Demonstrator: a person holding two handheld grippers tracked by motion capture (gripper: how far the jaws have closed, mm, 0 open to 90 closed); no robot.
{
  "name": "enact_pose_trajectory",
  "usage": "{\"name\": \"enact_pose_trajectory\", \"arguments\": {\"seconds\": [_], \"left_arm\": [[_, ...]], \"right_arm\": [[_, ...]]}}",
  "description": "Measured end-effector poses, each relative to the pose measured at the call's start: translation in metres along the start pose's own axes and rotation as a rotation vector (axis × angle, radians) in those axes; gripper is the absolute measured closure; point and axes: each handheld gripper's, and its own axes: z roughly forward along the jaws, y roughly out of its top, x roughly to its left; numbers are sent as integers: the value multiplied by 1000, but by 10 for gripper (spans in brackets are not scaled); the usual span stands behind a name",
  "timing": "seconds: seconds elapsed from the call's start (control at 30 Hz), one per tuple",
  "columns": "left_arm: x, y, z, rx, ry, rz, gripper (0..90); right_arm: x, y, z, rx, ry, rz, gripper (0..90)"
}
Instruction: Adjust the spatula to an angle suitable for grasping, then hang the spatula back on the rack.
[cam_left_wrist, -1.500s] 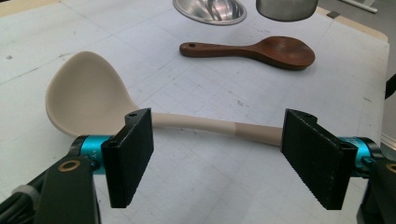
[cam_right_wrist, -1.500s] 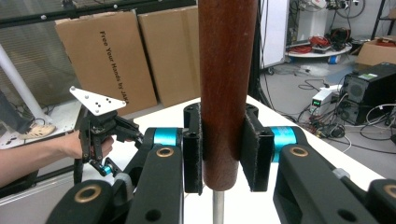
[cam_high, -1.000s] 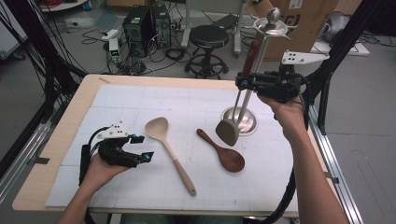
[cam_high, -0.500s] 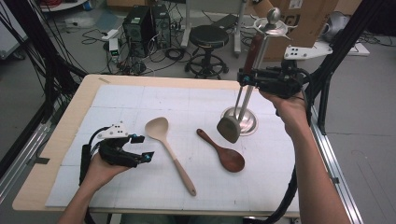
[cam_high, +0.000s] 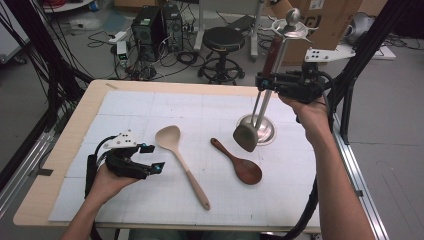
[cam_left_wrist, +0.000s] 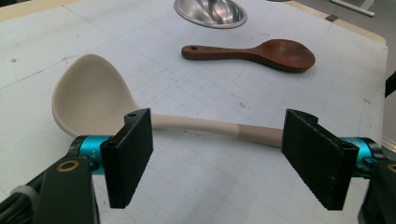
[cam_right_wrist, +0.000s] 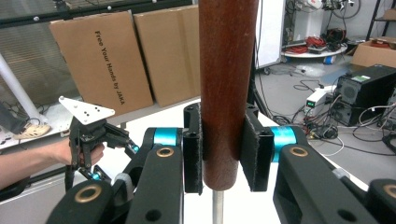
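The right gripper (cam_high: 265, 81) is clamped on the dark handle of a spatula (cam_high: 246, 136), which hangs near-vertical just beside the stand (cam_high: 264, 127), its handle top just below the stand's top ring. The left gripper (cam_high: 156, 165) rests released on the table (cam_high: 65, 145), just left of the pale spoon (cam_high: 182, 157), whose long axis crosses its jaws.

Right gripper view: brown handle (cam_right_wrist: 227, 93) cut off by top edge at 12 o'clock; its length beyond unseen. Thin metal rod (cam_right_wrist: 217, 207) below handle runs off bottom edge at 6 o'clock. Handle sides hidden behind black fingers (cam_right_wrist: 192, 149).

Left gripper view: metal stand base (cam_left_wrist: 210, 11) cut at top edge, 12 o'clock. Pale spoon (cam_left_wrist: 93, 93) handle partly hidden behind both fingers; its far end unseen at 3 o'clock.

High view: spatula head (cam_high: 245, 137) covers part of stand base rim. Handle top merges with stand pole, join unclear.
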Motion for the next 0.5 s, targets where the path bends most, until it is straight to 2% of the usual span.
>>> {"name": "enact_pose_trajectory", "arguments": {"seconds": [0.5], "left_arm": [[0,0,0,-2,1,4,259]], "right_arm": [[-13,2,-7,8,-15,21,733]]}}
